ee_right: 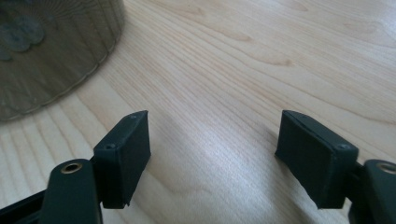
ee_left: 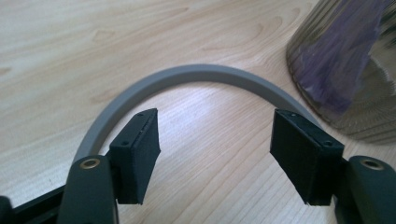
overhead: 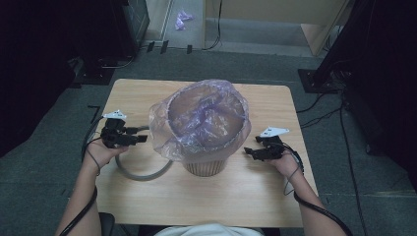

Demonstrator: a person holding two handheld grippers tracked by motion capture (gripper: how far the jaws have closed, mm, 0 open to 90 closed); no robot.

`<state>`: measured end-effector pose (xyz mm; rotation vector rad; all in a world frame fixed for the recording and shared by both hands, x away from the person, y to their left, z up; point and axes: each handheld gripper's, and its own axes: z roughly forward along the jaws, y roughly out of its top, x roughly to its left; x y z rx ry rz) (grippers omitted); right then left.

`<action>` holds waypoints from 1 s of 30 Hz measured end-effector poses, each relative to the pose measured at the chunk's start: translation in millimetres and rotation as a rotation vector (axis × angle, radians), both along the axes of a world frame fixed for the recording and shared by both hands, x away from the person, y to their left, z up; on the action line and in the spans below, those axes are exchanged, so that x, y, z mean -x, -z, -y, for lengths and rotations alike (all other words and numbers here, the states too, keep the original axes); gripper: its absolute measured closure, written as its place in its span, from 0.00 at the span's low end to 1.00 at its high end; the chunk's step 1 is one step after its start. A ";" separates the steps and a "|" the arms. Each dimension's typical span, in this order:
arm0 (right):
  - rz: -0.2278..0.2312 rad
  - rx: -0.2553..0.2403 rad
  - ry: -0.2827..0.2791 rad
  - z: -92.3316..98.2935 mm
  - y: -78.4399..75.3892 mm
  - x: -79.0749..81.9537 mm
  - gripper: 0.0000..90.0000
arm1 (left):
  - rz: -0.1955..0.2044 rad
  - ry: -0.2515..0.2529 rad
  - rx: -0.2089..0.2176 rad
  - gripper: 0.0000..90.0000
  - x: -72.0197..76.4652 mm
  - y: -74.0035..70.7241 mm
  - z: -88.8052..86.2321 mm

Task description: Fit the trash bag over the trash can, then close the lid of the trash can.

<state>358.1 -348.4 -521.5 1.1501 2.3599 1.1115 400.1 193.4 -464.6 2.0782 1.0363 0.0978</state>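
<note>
The left tongs (ee_left: pixel 215 156) stand wide with nothing between the pads, hovering low over the table (overhead: pixel 147 196). Just ahead of their tips, the grey ring (ee_left: pixel 187 77) lies flat on the wood, its arc curving across from one pad to the other. The right tongs (ee_right: pixel 212 156) are also parted, empty, over bare wood on the far side of the bin (overhead: pixel 206 164) from the left pair.

Between the two pairs stands the bin, upright, its axis vertical and its mouth facing up. A purple bag (overhead: pixel 204 120) lines it, the film folded out over the rim and hanging loosely down the outside. From the left tongs the bin's ribbed wall rises to the right; from the right tongs its base sits off to the upper left.

The ring looks like a stiff, light plastic hoop, probably the collar that clamps the bag to the bin's rim. It has no long axis, being round, and part of it seems to run behind or beneath the bin's foot. Its band looks narrow and smooth, so a pinch across the band on the free arc nearest the left tongs should serve best. The bag is thin, slack and likely slippery; it would crumple and could tear if pinched hard.
</note>
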 end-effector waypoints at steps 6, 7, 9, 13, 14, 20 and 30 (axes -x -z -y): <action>0.014 0.012 0.003 -5.1 1.7 -0.7 0.22 | -0.011 -0.002 0.005 0.31 0.6 2.2 -4.9; 0.007 0.016 0.000 -6.1 1.6 -0.3 0.20 | -0.008 -0.003 0.005 0.31 0.7 1.8 -5.6; 0.017 0.034 -0.012 -7.4 1.9 -0.2 0.18 | -0.005 -0.012 0.002 0.31 0.9 1.5 -6.8; 0.019 0.047 -0.015 -9.0 2.3 0.4 0.17 | 0.019 -0.020 -0.030 0.32 3.2 1.9 -9.8; 0.019 0.047 -0.011 -9.0 2.3 0.5 0.16 | 0.019 -0.028 -0.040 0.33 3.7 1.9 -11.1; 0.017 0.052 -0.003 -9.1 2.3 0.3 0.14 | 0.014 -0.072 -0.046 0.33 7.3 4.0 -23.0; 0.009 0.058 0.019 -11.4 2.7 -0.6 0.10 | -0.024 -0.148 -0.116 0.33 11.0 11.2 -34.6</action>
